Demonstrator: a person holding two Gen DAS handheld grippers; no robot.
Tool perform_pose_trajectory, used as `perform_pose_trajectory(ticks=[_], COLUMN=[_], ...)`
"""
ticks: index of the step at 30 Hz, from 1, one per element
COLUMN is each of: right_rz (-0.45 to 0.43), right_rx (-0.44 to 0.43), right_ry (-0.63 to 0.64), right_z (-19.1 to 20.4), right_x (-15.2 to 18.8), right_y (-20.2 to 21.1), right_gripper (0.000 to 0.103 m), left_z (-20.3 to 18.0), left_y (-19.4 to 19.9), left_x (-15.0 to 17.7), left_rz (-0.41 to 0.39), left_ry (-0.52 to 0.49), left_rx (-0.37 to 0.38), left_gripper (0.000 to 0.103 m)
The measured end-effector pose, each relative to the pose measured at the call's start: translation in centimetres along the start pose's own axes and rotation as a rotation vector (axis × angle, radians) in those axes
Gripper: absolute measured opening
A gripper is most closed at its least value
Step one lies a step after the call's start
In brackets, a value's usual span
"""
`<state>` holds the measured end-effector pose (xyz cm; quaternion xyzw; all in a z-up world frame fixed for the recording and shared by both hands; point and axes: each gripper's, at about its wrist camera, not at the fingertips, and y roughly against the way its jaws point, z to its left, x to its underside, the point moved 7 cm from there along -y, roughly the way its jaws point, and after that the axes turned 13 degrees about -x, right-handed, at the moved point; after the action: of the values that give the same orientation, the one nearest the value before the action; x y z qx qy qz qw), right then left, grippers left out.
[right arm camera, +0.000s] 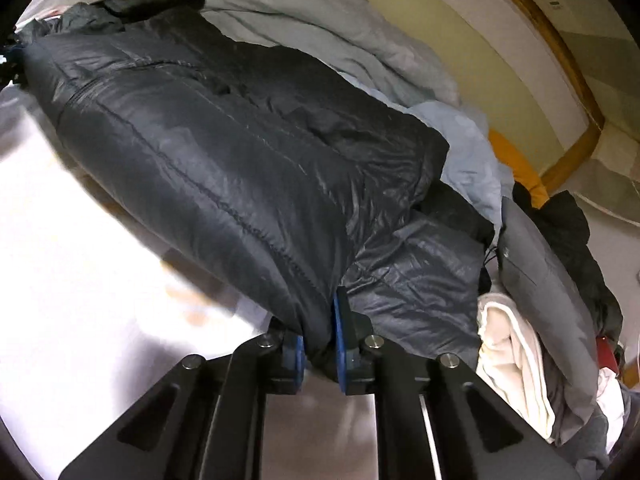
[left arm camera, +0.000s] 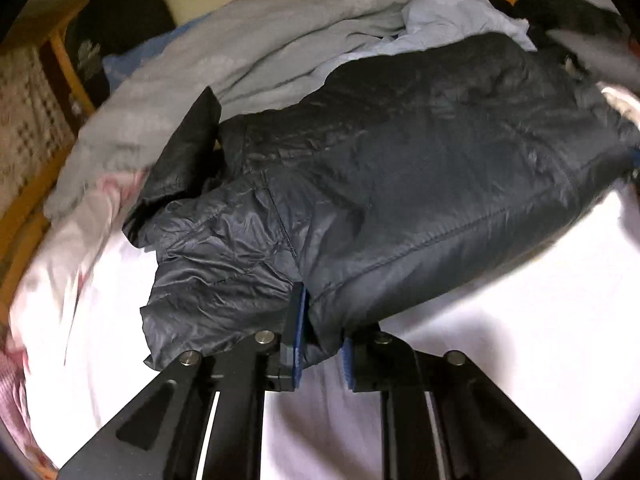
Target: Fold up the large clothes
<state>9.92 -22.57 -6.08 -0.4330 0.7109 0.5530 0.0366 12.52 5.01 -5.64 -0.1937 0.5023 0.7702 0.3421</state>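
Hidden under the jacket (left arm camera: 400, 168): most of the bed's middle, plus whatever lay beneath its far edge. Cut off at the left view's right rim: the jacket's far end, blurred there beside a grey cloth and a cream one. Hard to make out: a dark heap (left arm camera: 560, 4) at the back, black and fuzzy.

One jacket only, dark navy, thin shiny crinkled shell, puffy, with stitched seams running lengthwise; spread across a white bed sheet (left arm camera: 500, 300), one creased sleeve (left arm camera: 208, 264) bunched at the left end.

Left gripper (left arm camera: 322, 344): blue-padded jaws clamped on a fold of the jacket's near hem. Right gripper (right arm camera: 320, 348): jaws likewise pinched on dark fabric at the hem's other end.

Behind, a rumpled pale grey blanket (left arm camera: 240, 40) and a light blue cloth (left arm camera: 448, 12), soft and matte. At the right, one cream towel-like cloth (right arm camera: 516, 352) and a smooth grey garment (right arm camera: 536, 268). Wooden frame (right arm camera: 568, 60) curving along a yellowish wall.
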Motion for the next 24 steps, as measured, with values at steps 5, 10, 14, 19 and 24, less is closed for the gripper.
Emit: perform_pose_trajectory(ticks=[5,10,14,19,24], right_rz=[0.027,0.019,0.021,-0.001,0.045], right_rx=[-0.097,-0.067,-0.122,-0.117,-0.114], right_ry=[-0.013,0.005,-0.038,-0.025,-0.045], right_z=[1.7,2.5,2.0,1.8,2.4], right_x=[3.6,4.9,3.7,3.0,4.0], right_y=[4.3,5.1,6.4,7.5,6.0], right_gripper=[0.015,0.015,0.016,0.017,0.024], left_z=[0.2,-1.1,0.4,1.2,1.4], left_y=[4.8,5.5,6.8,5.3,5.8], left_x=[5.0,7.4,6.4,6.2,6.5], left_rz=[0.020,-0.004,0.006,0.028,-0.011], left_ry=[0.055,-0.013,0.065,0.089,0.057], left_rx=[0.090,0.040,0.075,0.086,-0.027], left_gripper=[0.022,0.023,0.023,0.034,0.086])
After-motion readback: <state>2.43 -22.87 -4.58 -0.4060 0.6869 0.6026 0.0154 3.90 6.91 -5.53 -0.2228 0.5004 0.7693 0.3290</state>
